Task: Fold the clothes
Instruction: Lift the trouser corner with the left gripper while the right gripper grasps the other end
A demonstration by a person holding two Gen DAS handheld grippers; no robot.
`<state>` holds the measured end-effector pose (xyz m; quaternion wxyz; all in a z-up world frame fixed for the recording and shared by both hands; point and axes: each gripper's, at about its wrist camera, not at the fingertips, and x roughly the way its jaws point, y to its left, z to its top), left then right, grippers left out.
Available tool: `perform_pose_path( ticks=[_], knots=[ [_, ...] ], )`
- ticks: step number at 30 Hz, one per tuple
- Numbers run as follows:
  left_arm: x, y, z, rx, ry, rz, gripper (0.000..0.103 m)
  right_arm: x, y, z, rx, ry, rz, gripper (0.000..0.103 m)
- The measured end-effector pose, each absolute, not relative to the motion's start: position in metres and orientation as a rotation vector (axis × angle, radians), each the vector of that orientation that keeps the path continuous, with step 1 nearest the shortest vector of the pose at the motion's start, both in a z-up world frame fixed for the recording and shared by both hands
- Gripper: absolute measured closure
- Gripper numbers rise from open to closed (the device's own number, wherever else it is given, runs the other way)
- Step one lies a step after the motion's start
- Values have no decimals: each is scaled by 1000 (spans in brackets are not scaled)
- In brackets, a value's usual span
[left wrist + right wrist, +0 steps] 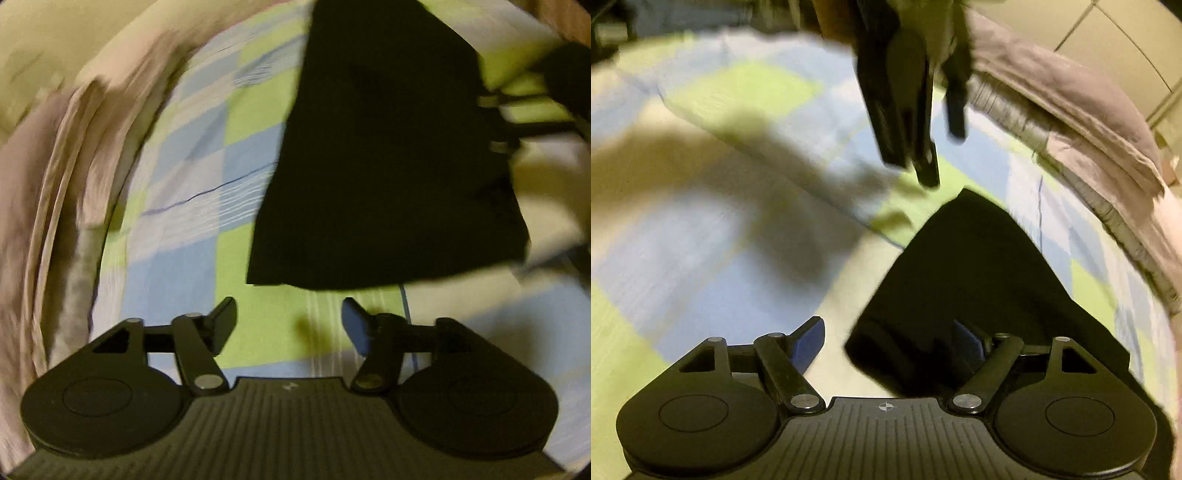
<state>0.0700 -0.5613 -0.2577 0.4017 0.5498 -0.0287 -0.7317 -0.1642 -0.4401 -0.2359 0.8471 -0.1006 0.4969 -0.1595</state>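
A black garment [388, 166] lies flat on the checked bed sheet [192, 147], and the motion blurs both views. My left gripper [290, 326] hovers open just short of the garment's near hem, nothing between its fingers. At the garment's right edge, my right gripper [493, 123] reaches in from the right. In the right wrist view the black garment [979, 266] fills the lower right. My right gripper [888, 341] is open, with a garment corner lying between its fingers and the right finger over the cloth. The left gripper [943, 153] hangs above the far tip, pointing down.
A heap of greyish-pink bedding [55, 184] runs along the bed's side, seen again as the bedding [1071, 99] in the right wrist view, with a pale wall [1108, 37] behind. The green, blue and white sheet [701, 240] spreads bare to the left.
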Motion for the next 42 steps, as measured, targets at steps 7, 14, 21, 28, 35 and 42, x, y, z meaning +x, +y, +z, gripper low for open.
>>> perform_pose_path(
  ticks=[7, 14, 21, 28, 35, 42],
  knots=[
    [48, -538, -303, 1572, -622, -1896, 37, -150, -447, -238, -219, 1040, -344, 95],
    [31, -578, -314, 1662, -648, -1910, 89, -157, -436, -229, -244, 990, -367, 97],
    [29, -598, -288, 1662, -488, -1975, 94, -167, -423, -218, -272, 935, -393, 51],
    [27, -599, -279, 1661, -411, -1972, 94, -149, -439, -242, -355, 975, -440, 23],
    [23, -594, -261, 1638, -375, -1927, 97, -166, -463, -232, -304, 1011, -435, 90],
    [50, -512, -212, 1644, -299, -1854, 97, -166, -399, -179, -249, 968, -266, 91]
  ],
)
